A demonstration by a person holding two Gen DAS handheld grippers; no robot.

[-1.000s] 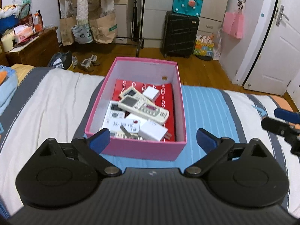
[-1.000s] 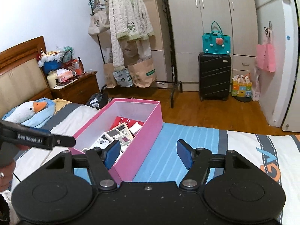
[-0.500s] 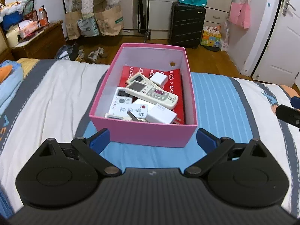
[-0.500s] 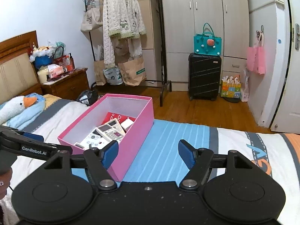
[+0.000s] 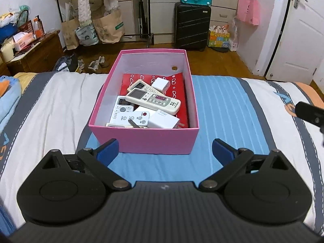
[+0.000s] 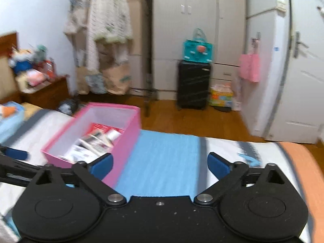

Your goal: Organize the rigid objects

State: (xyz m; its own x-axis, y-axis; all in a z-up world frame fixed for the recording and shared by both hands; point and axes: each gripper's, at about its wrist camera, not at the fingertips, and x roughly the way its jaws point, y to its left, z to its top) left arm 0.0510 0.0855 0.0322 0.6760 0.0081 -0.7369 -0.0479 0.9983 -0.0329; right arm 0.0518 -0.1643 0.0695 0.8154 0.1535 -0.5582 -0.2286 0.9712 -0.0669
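Note:
A pink box [image 5: 141,139] stands on the bed and holds several white remote controls [image 5: 152,100], white charger blocks [image 5: 163,119] and a red card. My left gripper [image 5: 165,150] hangs open just in front of the box's near wall, nothing between its blue pads. In the blurred right wrist view the same pink box [image 6: 125,141] lies to the left. My right gripper [image 6: 160,165] is over the blue striped bedding, its jaws opening wide and empty. The left gripper's finger [image 6: 14,154] shows at that view's left edge.
The bed cover [image 5: 222,105] has blue, white, grey and orange bands. A blue cushion [image 5: 8,99] lies at the left. Beyond the bed are a wooden nightstand [image 5: 34,54], a clothes rack with paper bags [image 5: 109,28], a black suitcase [image 5: 192,28] and a white door [image 5: 299,40].
The left gripper has drawn back from the box, which now sits farther away and more centred. The right gripper's jaws have spread wider and its view has swung to the right.

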